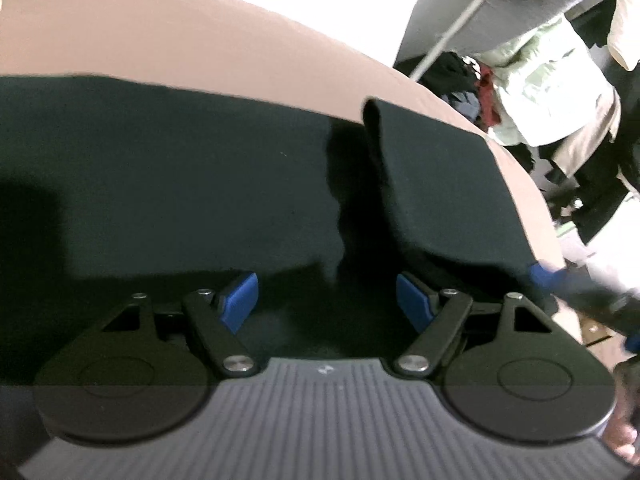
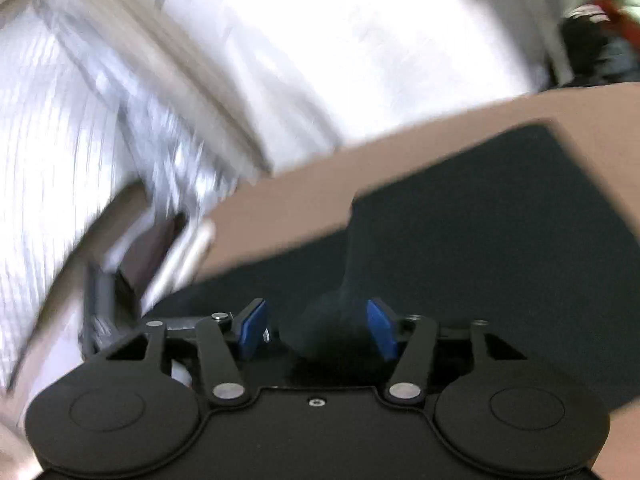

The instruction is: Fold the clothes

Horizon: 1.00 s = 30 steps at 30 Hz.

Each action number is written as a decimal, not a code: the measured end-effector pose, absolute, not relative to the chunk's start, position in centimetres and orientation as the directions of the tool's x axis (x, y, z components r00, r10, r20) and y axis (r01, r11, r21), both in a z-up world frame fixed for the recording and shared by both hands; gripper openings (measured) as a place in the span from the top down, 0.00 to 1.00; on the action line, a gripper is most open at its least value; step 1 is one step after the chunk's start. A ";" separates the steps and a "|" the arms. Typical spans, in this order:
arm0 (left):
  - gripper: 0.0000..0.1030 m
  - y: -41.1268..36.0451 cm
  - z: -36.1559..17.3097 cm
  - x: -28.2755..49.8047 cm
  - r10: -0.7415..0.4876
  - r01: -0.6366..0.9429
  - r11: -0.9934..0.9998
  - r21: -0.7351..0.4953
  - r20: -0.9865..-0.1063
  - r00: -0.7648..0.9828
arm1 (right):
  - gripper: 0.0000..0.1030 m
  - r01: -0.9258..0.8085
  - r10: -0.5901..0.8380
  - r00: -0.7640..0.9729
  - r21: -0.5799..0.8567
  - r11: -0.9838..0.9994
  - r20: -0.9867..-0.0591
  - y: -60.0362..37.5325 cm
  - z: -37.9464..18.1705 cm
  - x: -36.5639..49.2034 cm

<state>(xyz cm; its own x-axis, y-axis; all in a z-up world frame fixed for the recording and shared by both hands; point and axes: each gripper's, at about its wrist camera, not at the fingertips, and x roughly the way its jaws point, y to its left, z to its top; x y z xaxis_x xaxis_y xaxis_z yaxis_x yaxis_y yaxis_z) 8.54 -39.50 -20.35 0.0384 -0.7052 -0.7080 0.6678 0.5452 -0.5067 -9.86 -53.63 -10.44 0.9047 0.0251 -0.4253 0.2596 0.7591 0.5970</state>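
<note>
A dark, near-black garment (image 1: 160, 184) lies spread on a tan table (image 1: 200, 40). One part of it is folded over into a raised flap (image 1: 448, 184) on the right. My left gripper (image 1: 327, 300) hovers low over the cloth's near part, open, its blue pads (image 1: 240, 300) apart with nothing pinched. In the right wrist view, which is blurred, the same garment (image 2: 500, 220) covers the table (image 2: 304, 200). My right gripper (image 2: 316, 328) stands open with a hump of the dark cloth (image 2: 332, 332) loose between the pads. A blurred blue tip of the right gripper (image 1: 546, 276) shows at the flap's near corner.
Beyond the table's right edge lies a heap of clothes: pale green (image 1: 540, 92), dark and red (image 1: 476, 88). A grey panel (image 1: 460, 12) with a white rod stands behind. In the right wrist view a bright white wall (image 2: 320, 40) and the table's far edge.
</note>
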 end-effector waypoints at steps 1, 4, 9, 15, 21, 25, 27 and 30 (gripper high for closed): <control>0.26 -39.8 -20.6 8.3 -0.710 0.659 0.539 -0.525 -0.704 0.020 | 0.39 0.279 -0.011 0.911 0.600 0.750 -0.411 -54.3 -10.5 -11.3; 0.26 -40.5 -21.0 7.3 -0.716 0.645 0.533 -0.548 -0.698 -0.002 | 0.39 0.377 -0.104 0.900 0.636 0.673 -0.423 -56.6 -11.8 -14.2; 0.23 -42.6 -21.3 4.5 -0.642 0.729 0.556 -0.400 -0.763 0.071 | 0.39 0.541 -0.245 0.821 0.565 0.622 -0.516 -59.8 -14.2 -15.4; 0.19 -42.6 -21.5 2.2 -0.584 0.784 0.554 -0.280 -0.802 0.125 | 0.45 0.580 -0.257 0.689 0.303 0.756 -0.678 -59.9 -17.3 -12.7; 0.19 -37.1 -18.1 3.8 -0.601 0.768 0.582 -0.267 -0.778 0.185 | 0.44 0.522 -0.292 0.727 0.224 0.823 -0.622 -55.2 -14.6 -11.8; 0.19 -31.3 -15.3 5.9 -0.568 0.752 0.633 -0.183 -0.770 0.291 | 0.43 0.429 -0.235 0.732 0.164 0.888 -0.639 -52.3 -13.9 -8.8; 0.19 -27.9 -14.9 7.2 -0.529 0.734 0.666 -0.132 -0.778 0.339 | 0.43 0.384 -0.202 0.731 0.148 0.911 -0.652 -51.0 -13.9 -7.1; 0.17 -22.1 -15.3 9.3 -0.490 0.709 0.699 -0.090 -0.784 0.382 | 0.43 0.292 -0.126 0.721 0.134 0.947 -0.681 -49.5 -15.3 -4.7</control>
